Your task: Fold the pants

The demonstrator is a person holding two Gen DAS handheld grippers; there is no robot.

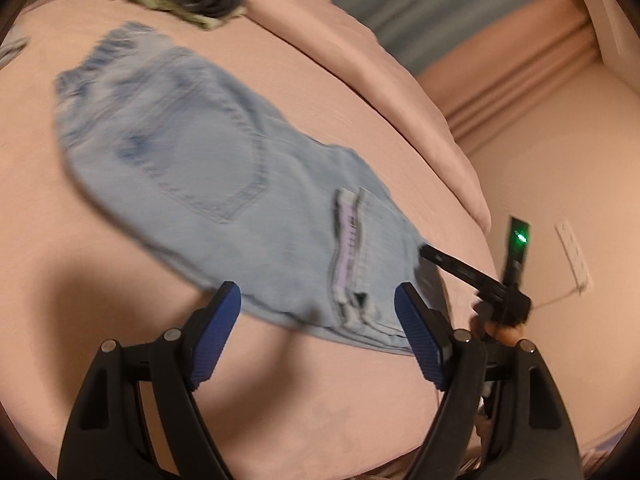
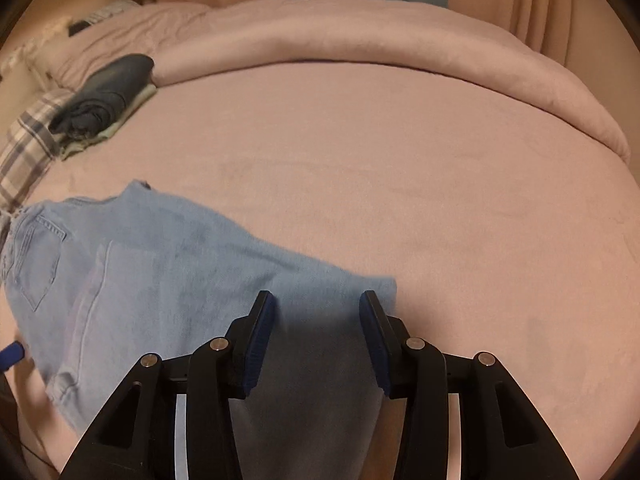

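Note:
Light blue jeans (image 1: 208, 152) lie folded flat on the pink bed (image 1: 80, 240), a back pocket facing up and the waistband at the far left. My left gripper (image 1: 320, 312) hangs open over the jeans' near edge, with nothing pressed between its blue pads (image 1: 218, 320). In the right wrist view the jeans (image 2: 160, 264) spread to the left, and their right end runs under my right gripper (image 2: 318, 320). Its pads stand apart with shadowed denim between them, not pinched. From the left wrist view, the right gripper's fingertip (image 1: 430, 251) touches the jeans' right corner.
A stack of folded clothes (image 2: 104, 88) with a dark item on top sits at the bed's far left, beside a plaid cloth (image 2: 28, 148). A rolled pink comforter (image 2: 360, 40) lines the far side. A wall outlet (image 1: 574, 256) shows past the bed's edge.

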